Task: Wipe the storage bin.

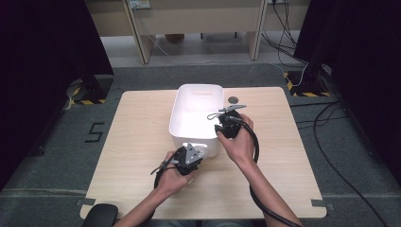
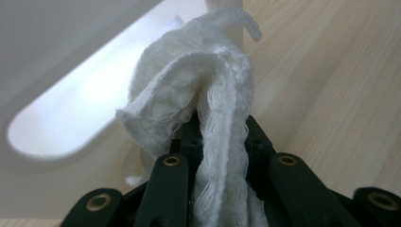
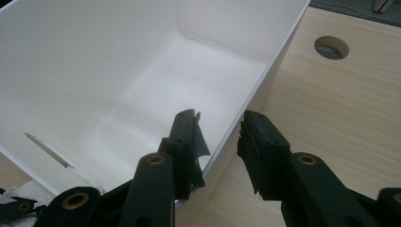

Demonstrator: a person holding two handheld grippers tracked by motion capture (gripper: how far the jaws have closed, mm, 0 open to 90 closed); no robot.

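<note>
A white cloth (image 2: 208, 90) is bunched up between the jaws of my left gripper (image 2: 220, 142), which is shut on it. That gripper (image 1: 201, 152) sits against the near wall of a white plastic bin (image 1: 198, 87) in the middle of the wooden table (image 1: 142, 142). My right gripper (image 1: 219, 126) is at the bin's right wall (image 3: 246, 94). It (image 3: 217, 137) straddles the rim, one jaw inside and one outside, and stands open with a small gap showing at the outer jaw. The bin's inside (image 3: 156, 85) looks bare apart from a scrap of white cloth (image 3: 28, 191) at the near corner.
A round cable hole (image 1: 232, 100) lies in the tabletop just behind the bin's right corner. Bare wood (image 3: 340, 109) spreads to the right of the bin. Desk legs and cables (image 1: 288, 28) stand on the floor beyond the table.
</note>
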